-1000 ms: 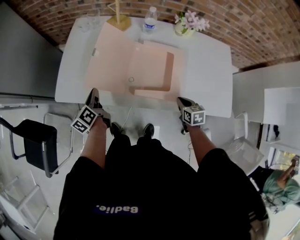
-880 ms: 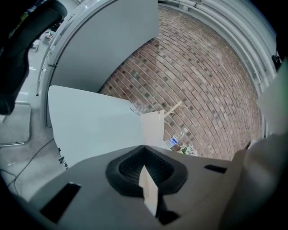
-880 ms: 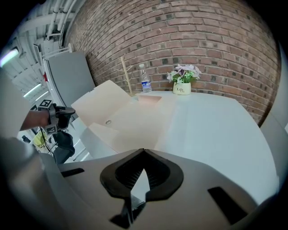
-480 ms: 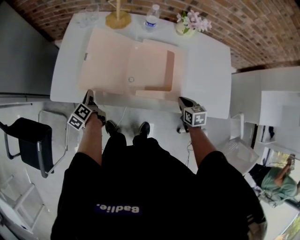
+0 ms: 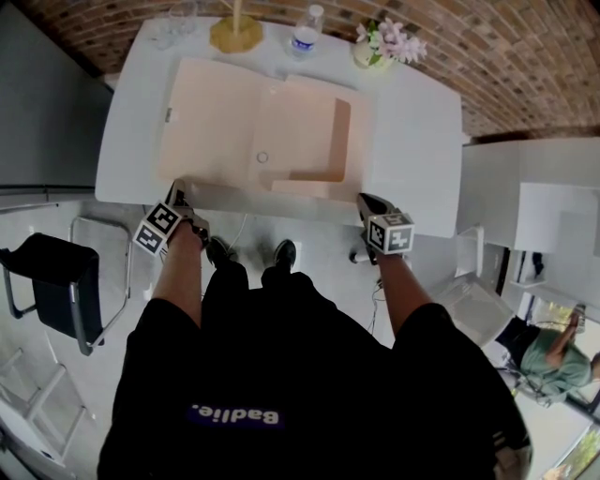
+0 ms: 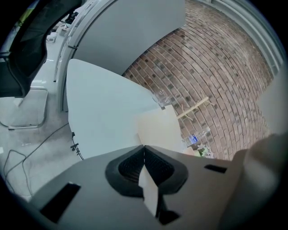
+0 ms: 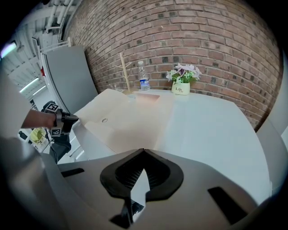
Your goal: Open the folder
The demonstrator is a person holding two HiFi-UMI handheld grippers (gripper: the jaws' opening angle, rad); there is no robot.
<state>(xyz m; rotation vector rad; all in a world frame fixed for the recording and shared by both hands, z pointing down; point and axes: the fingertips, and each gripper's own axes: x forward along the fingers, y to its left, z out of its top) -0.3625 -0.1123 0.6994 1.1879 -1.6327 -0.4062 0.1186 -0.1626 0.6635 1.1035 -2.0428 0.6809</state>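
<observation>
Spread open on white table [image 5: 412, 141]: cream folder [image 5: 253, 122], left gripper [image 5: 176, 195] clamped on its cover corner, right gripper [image 5: 364, 202] pinched shut on nothing; behind, flowers [image 5: 394, 42] in vase [image 5: 367, 58], water bottle [image 5: 304, 33].

The white surface [image 5: 417, 141] carries a cream folder [image 5: 253, 131], lying open and flat across its left and middle. Along the far edge stand glasses [image 5: 173, 23], a wooden stand [image 5: 234, 36], a water bottle [image 5: 306, 33] and a flower pot [image 5: 380, 47].

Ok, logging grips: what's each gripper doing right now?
Left gripper: shut on a corner of the pale peach paper folder.
Right gripper: shut; any hold unclear.
</observation>
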